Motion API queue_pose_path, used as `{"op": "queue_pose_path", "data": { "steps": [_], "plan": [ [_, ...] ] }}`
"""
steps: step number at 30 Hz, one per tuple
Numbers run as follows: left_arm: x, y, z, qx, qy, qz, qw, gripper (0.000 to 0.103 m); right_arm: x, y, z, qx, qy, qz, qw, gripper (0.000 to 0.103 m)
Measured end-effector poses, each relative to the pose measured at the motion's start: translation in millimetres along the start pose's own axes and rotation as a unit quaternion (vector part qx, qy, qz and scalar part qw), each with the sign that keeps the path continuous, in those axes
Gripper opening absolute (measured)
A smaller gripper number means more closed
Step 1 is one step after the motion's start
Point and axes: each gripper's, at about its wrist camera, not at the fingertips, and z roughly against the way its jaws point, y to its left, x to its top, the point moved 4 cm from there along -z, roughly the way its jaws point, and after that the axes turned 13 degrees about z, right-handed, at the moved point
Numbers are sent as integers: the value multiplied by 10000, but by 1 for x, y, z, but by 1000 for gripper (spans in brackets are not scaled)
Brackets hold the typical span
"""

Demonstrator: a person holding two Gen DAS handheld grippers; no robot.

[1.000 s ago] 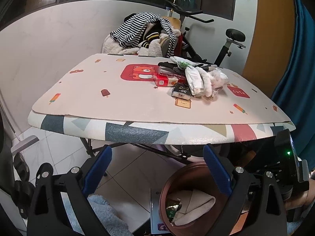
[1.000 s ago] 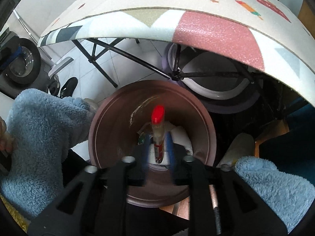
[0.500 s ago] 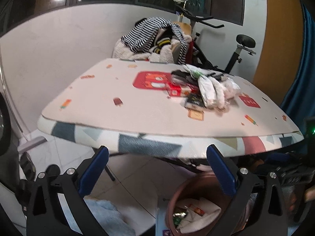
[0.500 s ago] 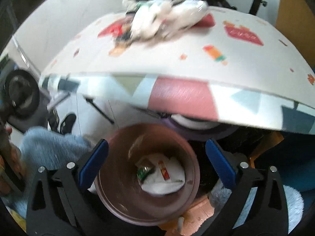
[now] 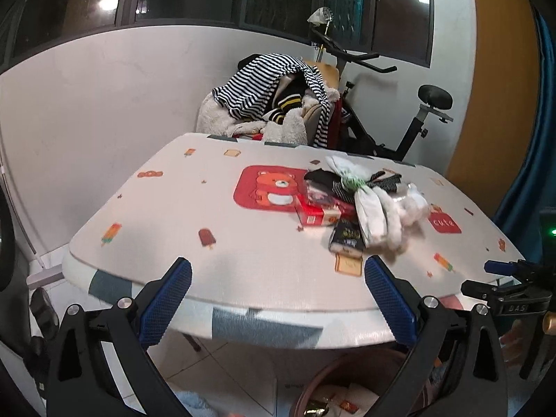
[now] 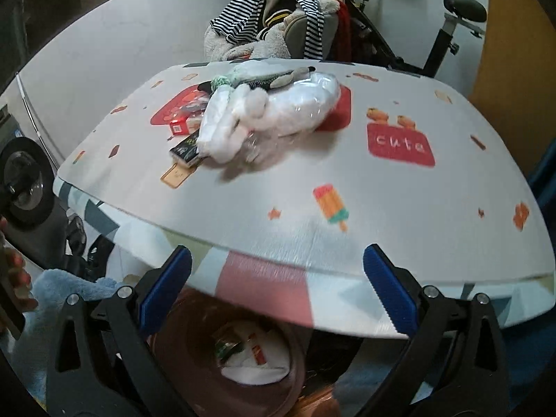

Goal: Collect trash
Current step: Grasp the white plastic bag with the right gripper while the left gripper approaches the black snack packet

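Observation:
A pile of trash lies on the patterned table point(image 5: 215, 215): a red box point(image 5: 318, 213) point(image 6: 180, 125), a black packet point(image 5: 345, 236) point(image 6: 187, 147), a white bundle point(image 5: 377, 213) point(image 6: 236, 118) and a clear plastic bag point(image 6: 305, 104). Under the table's near edge stands a brown bin point(image 5: 312, 382) point(image 6: 180, 340), holding white paper, a green wrapper and a small red-capped tube point(image 6: 257, 349). My left gripper point(image 5: 278, 278) hangs open in front of the table edge with nothing between its blue pads. My right gripper point(image 6: 276, 267) is open and empty above the bin.
Behind the table are a chair heaped with striped clothes point(image 5: 271, 93) and an exercise bike point(image 5: 417, 121). A blue curtain point(image 5: 535, 139) hangs at the right. A fluffy blue sleeve point(image 6: 69, 288) and a hand point(image 6: 14, 271) show at the left, by a round dark machine point(image 6: 24, 180).
The right gripper opened and dropped the red-capped tube into the bin, then rose and tipped up toward the tabletop. The left gripper also rose, so more of the table shows.

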Motion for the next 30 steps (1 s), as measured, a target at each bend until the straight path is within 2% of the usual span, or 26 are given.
{"op": "queue_pose_path", "data": {
  "steps": [2,4,6,11,12,13,15,19,24,30],
  "plan": [
    [5,-1,-6,-39,26,17,10000,97,7,-1,-5,8,14,8,10000,97],
    [9,-1,-12,-32,28,26,10000,97,18,0,-13,206,129,67,9997,97],
    [13,-1,-19,-56,53,10,10000,97,29,-1,-17,38,116,107,9999,97],
    [18,1,-35,-53,130,56,9999,97,75,7,-31,38,-236,358,9991,96],
    [18,2,-38,-62,170,91,9998,97,82,8,-36,98,-268,391,9988,87],
    [18,3,-41,-56,195,123,9997,97,90,10,-42,188,-277,394,9987,73],
    [18,5,-45,-20,238,173,9996,97,101,6,-59,354,-223,158,9990,62],
    [14,10,-54,96,362,197,9991,97,108,-2,-85,609,-178,-542,9965,53],
    [7,17,-62,159,553,308,9979,97,113,-1,-99,486,-202,-841,9951,53],
    [2,7,-62,54,634,250,9977,97,115,-1,-108,200,-107,-821,9964,53]
  ]
}}
